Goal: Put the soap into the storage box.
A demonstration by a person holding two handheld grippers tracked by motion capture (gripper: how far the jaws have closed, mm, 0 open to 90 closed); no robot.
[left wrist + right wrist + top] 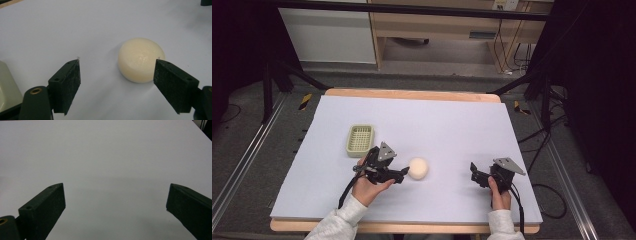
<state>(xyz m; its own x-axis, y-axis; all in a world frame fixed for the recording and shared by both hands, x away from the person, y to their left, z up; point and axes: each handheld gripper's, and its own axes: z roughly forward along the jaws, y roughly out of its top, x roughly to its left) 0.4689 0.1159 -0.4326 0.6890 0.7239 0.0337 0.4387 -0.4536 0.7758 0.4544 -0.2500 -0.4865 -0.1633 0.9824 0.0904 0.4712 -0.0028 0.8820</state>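
One cream puck (141, 60) (round) | one green basket (360, 139) | two tongs, left tongs (117, 75) and right tongs (116, 202), both spread

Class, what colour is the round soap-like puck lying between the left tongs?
Pale cream, almost ivory; the puck shows best in the left gripper view.

white table cover (452, 125) | wooden cabinet (437, 25) behind | floor cables (537, 145) R
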